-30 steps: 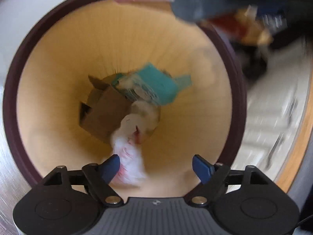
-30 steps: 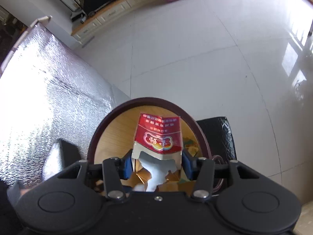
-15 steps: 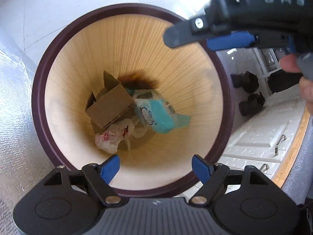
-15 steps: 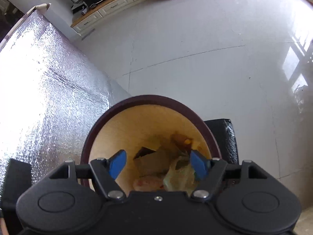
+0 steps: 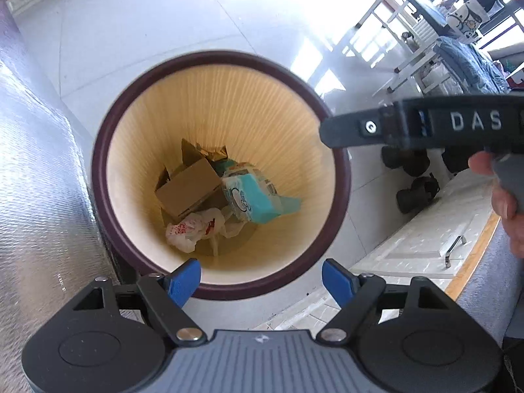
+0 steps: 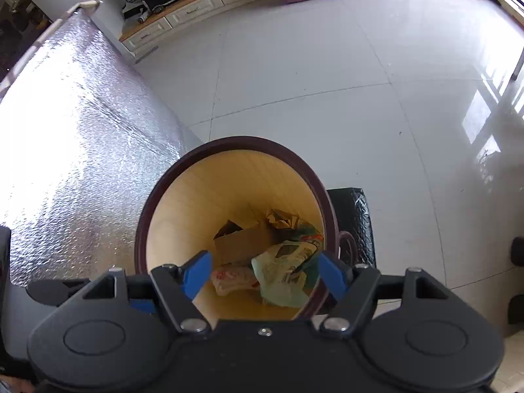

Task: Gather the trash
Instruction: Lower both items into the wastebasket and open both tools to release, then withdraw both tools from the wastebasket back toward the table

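Both sets of jaws are spread wide with nothing between the blue pads — the left gripper point(image 5: 261, 277) and the right gripper point(image 6: 264, 274) are each empty, hanging over the mouth of the trash bin point(image 5: 98, 177).

Working outward from the left jaws: straight ahead and well below them is the bin's bottom, where the trash already sits. A cardboard box point(image 5: 188, 187) lies on the left side, a teal-and-white packet point(image 5: 252, 195) just right of it and touching it, and a crumpled white plastic bag with red print point(image 5: 191, 229) on the near side, closest to the pads. From the right wrist view it's the same pile, with a greenish wrapper point(image 6: 283, 273) nearest the right pad.

So the relation that matters, I'd say: everything collected is down inside the bin, below both grippers, and no loose piece shows on the white floor point(image 6: 327, 82) in either view. Whatever comes next has to be found away from the bin — the silver foil-covered surface point(image 6: 72, 124) on the left looks bare where it's visible. Neither hand is obviously nearer to a target, because I can't see one.
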The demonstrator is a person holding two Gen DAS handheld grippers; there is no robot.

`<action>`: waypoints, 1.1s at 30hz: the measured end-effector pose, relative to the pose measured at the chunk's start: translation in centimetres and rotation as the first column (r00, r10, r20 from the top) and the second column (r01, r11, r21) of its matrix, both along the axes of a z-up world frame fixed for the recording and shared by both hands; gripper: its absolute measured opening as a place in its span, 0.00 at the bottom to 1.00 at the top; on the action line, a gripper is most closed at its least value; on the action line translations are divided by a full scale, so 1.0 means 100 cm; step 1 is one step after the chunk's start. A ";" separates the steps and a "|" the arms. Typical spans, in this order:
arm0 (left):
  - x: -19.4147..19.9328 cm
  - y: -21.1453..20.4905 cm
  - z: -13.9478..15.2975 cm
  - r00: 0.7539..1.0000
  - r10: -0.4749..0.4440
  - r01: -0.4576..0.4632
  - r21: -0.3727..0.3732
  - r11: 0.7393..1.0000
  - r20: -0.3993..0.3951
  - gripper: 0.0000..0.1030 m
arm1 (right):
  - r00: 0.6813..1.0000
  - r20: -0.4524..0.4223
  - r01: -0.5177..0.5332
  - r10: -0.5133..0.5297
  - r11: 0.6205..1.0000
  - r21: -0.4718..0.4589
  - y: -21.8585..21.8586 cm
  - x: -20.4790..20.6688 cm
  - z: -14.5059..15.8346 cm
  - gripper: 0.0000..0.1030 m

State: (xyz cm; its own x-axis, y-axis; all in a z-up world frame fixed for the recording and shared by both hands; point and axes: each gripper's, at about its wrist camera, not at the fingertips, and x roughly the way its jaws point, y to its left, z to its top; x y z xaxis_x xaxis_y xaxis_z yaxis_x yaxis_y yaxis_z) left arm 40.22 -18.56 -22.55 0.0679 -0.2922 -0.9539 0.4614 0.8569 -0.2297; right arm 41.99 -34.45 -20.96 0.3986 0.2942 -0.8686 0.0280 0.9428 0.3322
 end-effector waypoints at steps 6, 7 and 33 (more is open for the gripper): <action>-0.016 0.009 0.033 0.997 0.034 -0.034 -0.005 0.999 0.066 0.89 | 0.998 0.057 0.000 0.001 1.000 -0.013 -0.003 -0.025 0.032 0.79; -0.018 0.011 0.038 0.996 0.042 -0.042 -0.007 0.999 0.077 0.89 | 0.998 0.066 0.002 -0.001 1.000 -0.016 -0.003 -0.029 0.037 0.79; -0.108 0.067 0.146 0.887 0.274 -0.243 -0.130 0.961 0.373 1.00 | 0.962 0.274 0.053 -0.017 0.991 -0.122 -0.009 -0.150 0.124 1.00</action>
State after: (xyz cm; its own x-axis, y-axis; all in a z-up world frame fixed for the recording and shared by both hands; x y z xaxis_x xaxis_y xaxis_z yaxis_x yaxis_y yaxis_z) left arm 29.44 -11.84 -7.94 0.5067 -0.2858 -0.8134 0.2915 0.9447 -0.1504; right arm 27.03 -35.38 -8.60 0.6330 0.1700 -0.7552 -0.0132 0.9778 0.2091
